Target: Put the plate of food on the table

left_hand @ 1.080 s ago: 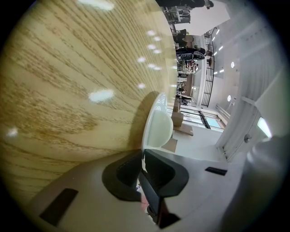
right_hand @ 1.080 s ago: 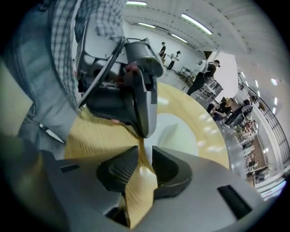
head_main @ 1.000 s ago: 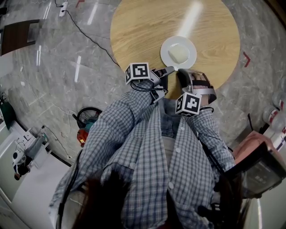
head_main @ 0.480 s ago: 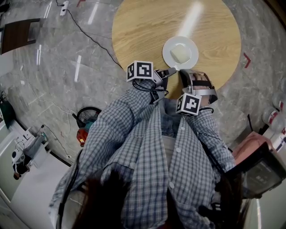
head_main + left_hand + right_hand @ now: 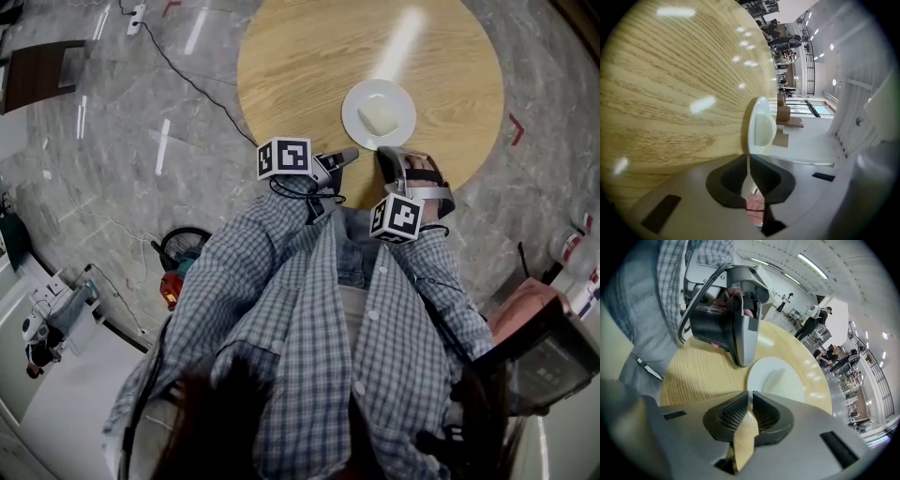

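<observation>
Holds the left gripper (image 5: pixel 345 157) and right gripper (image 5: pixel 386 156) side by side at the near edge of the table (image 5: pixel 300 66), both pairs of jaws squeezed together on nothing. Just past them, has the white plate (image 5: pixel 354 122) flat on the table, pale food (image 5: pixel 378 115) on it.

The head camera is looking down from high up. Both gripper cameras are sitting low, looking closely at the plate (image 5: pixel 353 114).

No word, brand or number can be read anywhere. Only black-and-white square markers stand on the cube (image 5: pixel 284 157) of the left tool (image 5: pixel 349 154) and on that of the right tool (image 5: pixel 384 153).
</observation>
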### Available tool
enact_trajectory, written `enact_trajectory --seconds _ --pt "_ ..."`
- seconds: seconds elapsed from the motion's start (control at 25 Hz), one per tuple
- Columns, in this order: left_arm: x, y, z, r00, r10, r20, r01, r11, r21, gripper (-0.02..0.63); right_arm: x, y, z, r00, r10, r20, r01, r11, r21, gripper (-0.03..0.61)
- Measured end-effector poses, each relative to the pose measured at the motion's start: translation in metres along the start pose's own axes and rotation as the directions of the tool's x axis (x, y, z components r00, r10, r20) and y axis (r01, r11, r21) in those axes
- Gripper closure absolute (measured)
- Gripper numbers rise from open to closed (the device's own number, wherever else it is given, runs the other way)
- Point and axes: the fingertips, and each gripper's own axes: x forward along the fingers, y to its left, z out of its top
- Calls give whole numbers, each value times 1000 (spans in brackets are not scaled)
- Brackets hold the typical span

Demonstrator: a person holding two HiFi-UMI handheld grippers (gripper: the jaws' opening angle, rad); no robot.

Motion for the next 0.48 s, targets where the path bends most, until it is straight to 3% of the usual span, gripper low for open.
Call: enact_trajectory --seconds 0.24,0.48 --pt "-11 -12 5 996 -66 54 62 996 58 591 -9 -3 7 998 2 61 -10 992 129 548" --pt "-15 -28 7 993 -93 79 81 987 136 606 -27 -25 15 989 -57 139 8 943 334 548"
